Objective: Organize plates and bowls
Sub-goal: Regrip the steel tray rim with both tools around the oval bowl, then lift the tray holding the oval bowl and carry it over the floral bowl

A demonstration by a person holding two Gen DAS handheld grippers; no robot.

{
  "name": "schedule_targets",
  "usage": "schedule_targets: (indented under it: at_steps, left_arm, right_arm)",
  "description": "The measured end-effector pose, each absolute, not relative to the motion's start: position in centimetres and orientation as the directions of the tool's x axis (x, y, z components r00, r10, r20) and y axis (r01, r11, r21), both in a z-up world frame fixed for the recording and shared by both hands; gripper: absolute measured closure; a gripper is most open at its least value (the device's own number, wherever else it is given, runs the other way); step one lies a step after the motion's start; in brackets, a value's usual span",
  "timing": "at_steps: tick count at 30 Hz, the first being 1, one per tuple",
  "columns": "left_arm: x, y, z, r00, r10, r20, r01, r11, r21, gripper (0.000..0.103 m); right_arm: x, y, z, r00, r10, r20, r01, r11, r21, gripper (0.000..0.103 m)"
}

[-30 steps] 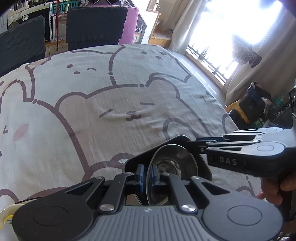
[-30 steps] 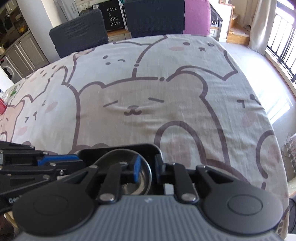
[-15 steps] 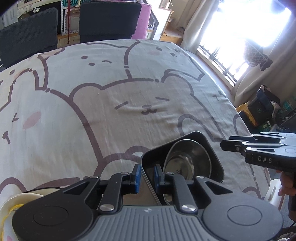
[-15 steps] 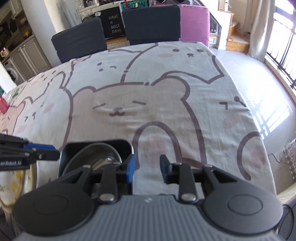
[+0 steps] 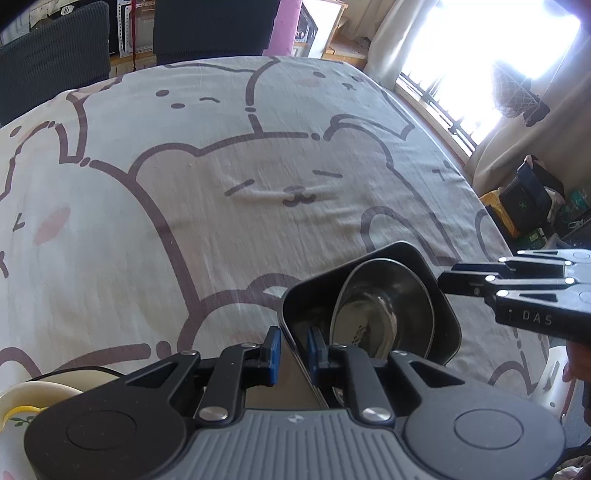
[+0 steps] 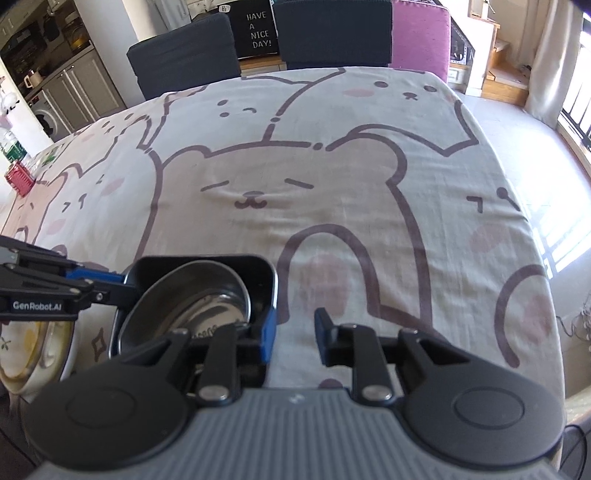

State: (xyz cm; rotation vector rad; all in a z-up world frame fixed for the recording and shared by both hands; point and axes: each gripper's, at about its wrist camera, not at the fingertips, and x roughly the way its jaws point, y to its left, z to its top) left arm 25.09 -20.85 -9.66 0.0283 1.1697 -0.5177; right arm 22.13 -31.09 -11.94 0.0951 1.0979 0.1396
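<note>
A black squarish dish (image 5: 439,295) holds a steel bowl (image 5: 380,302) tilted inside it, near the table's front edge. My left gripper (image 5: 293,349) is shut on the dish's left rim. In the right wrist view the same black dish (image 6: 258,266) and steel bowl (image 6: 199,299) sit left of my right gripper (image 6: 293,334), which is open, empty and just off the dish's right rim. My right gripper also shows at the right of the left wrist view (image 5: 517,288).
A cream plate with yellow print (image 5: 22,406) lies at the front left, also seen in the right wrist view (image 6: 26,350). The cartoon-bear tablecloth (image 6: 295,166) covers the table. Dark chairs (image 6: 332,29) stand at the far side. A red basket (image 6: 18,177) sits far left.
My right gripper let go of the dish, opened and drew back to the right. My left gripper now holds the dish's left rim instead of the bowl's, and the dish sits lower.
</note>
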Motion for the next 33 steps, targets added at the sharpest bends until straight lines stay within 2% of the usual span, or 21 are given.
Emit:
schedule_targets:
  at_steps: [8, 17, 24, 29, 33]
  left_arm:
    - [24.9, -21.2, -10.4, 0.261, -0.367, -0.893, 0.408, 0.880, -0.242, 0.087]
    - [24.8, -21.7, -10.9, 0.251, -0.357, -0.900, 0.410, 0.881, -0.235, 0.087]
    - [24.8, -21.8, -11.4, 0.242, -0.356, -0.903, 0.406, 0.882, -0.238, 0.087]
    - [25.2, -21.4, -11.7, 0.227, -0.371, -0.900, 0.373, 0.887, -0.272, 0.087]
    - [25.5, -21.0, -11.9, 0.217, -0.388, -0.896, 0.334, 0.892, -0.305, 0.089]
  right_arm:
    - [22.5, -30.6, -12.5, 0.429, 0.182, -0.885, -0.098, 0.983, 0.154, 0.075]
    - [22.9, -30.5, -12.8, 0.412, 0.205, -0.888, -0.118, 0.978, 0.171, 0.088]
    - [23.3, -30.3, -13.2, 0.399, 0.212, -0.892, -0.129, 0.976, 0.174, 0.091]
    - [23.4, -29.8, -13.5, 0.386, 0.213, -0.898, -0.150, 0.975, 0.166, 0.097]
    - [23.4, -29.9, -13.5, 0.382, 0.218, -0.898, -0.140, 0.974, 0.177, 0.097]
